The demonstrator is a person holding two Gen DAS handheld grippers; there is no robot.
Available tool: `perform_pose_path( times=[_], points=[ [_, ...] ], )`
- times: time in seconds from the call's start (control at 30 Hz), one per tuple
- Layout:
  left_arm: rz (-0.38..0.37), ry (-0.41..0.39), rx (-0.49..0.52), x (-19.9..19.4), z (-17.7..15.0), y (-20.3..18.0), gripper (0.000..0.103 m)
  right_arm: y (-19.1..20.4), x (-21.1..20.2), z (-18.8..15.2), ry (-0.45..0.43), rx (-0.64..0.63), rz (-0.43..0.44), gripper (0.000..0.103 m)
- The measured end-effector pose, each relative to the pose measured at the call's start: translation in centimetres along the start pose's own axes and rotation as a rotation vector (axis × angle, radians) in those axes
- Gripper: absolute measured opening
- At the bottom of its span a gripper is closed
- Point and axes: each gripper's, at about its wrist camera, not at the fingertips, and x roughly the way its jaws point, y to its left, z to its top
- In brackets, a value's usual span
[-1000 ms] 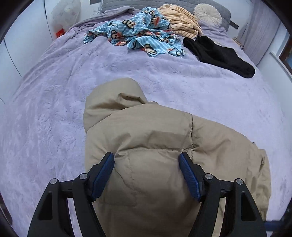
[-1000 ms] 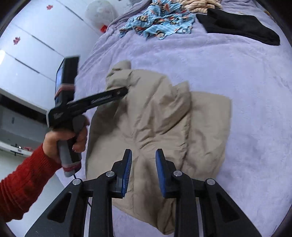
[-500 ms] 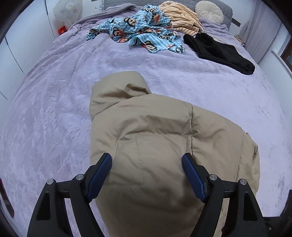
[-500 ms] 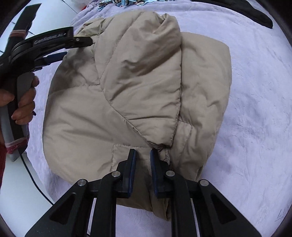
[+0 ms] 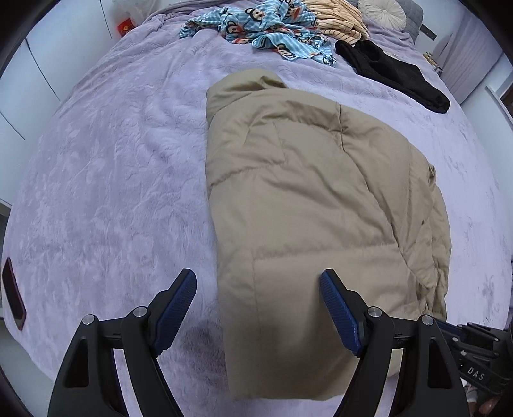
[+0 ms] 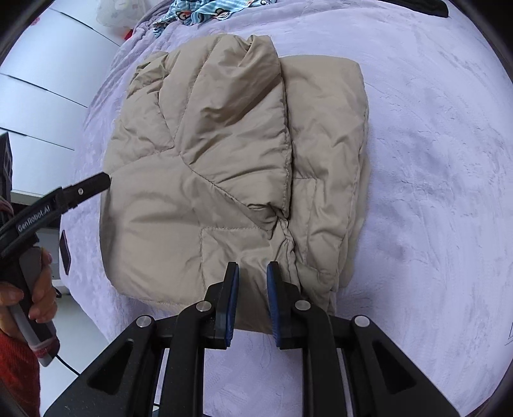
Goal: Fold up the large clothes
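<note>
A tan puffer jacket (image 5: 307, 205) lies folded into a bundle on the lilac bed cover (image 5: 112, 179), hood end toward the far side. It also shows in the right wrist view (image 6: 224, 166), with one sleeve laid over the top. My left gripper (image 5: 258, 288) is open, its blue pads straddling the near edge of the jacket with nothing held. My right gripper (image 6: 251, 276) hovers at the jacket's near edge with a narrow gap between the pads and nothing in it. The left gripper's tip (image 6: 86, 186) touches the jacket's left side.
At the far end of the bed lie a blue monkey-print garment (image 5: 266, 29), a striped tan garment (image 5: 333, 19), a black garment (image 5: 394, 73) and a round cushion (image 5: 381, 8). A dark phone (image 5: 12, 295) lies near the bed's left edge. White wardrobe doors (image 6: 38, 77) stand to the left.
Both grippers have drawn back toward the jacket's near edge. The right gripper's pads have opened slightly. The jacket bundle lies flatter, and the left gripper has shifted left.
</note>
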Motion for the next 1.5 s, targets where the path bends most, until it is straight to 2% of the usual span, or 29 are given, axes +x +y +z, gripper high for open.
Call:
perform_pose_path(
  times=[0.23, 0.43, 0.5, 0.53, 0.73, 0.8, 1.0, 1.13, 1.27, 1.4, 1.5],
  points=[
    [-0.040, 0.037, 0.008, -0.4, -3.5, -0.3, 0.080, 0.0, -1.6, -1.9, -0.010, 0.030, 0.005, 0.020],
    [-0.026, 0.021, 0.004, -1.9, -4.8, -0.6, 0.081, -0.4, -1.6, -2.9, 0.016, 0.049, 0.015, 0.020],
    [-0.024, 0.000, -0.016, -2.5, -5.4, -0.4, 0.098, -0.4, -1.7, -3.1, 0.020, 0.043, 0.014, 0.020],
    [-0.022, -0.018, -0.028, -2.8, -5.8, -0.4, 0.099, -0.4, -1.8, -3.1, 0.018, 0.038, 0.015, 0.020],
    [-0.022, -0.011, -0.067, -4.1, -7.9, -1.2, 0.099, 0.0, -2.8, -4.0, -0.008, 0.020, 0.035, 0.020],
    [-0.023, -0.015, -0.070, -4.6, -8.6, -1.7, 0.102, -0.1, -3.3, -4.6, -0.010, 0.018, 0.037, 0.020],
    [0.017, -0.028, -0.073, -6.2, -11.0, -3.5, 0.102, -0.8, -4.5, -6.6, -0.022, 0.014, 0.045, 0.020],
    [0.092, -0.065, -0.048, -7.9, -12.9, -4.5, 0.102, -1.1, -5.2, -7.6, -0.027, 0.009, 0.052, 0.020],
    [0.054, -0.040, -0.104, -8.9, -14.7, -4.1, 0.102, -1.3, -5.8, -8.5, -0.035, -0.002, 0.063, 0.020],
    [0.106, -0.042, -0.105, -10.1, -16.0, -4.2, 0.102, -1.4, -6.1, -9.4, -0.036, -0.009, 0.066, 0.020],
    [0.110, -0.061, -0.091, -11.1, -16.3, -4.3, 0.102, -1.1, -6.6, -10.2, -0.038, -0.009, 0.056, 0.020]
  ],
)
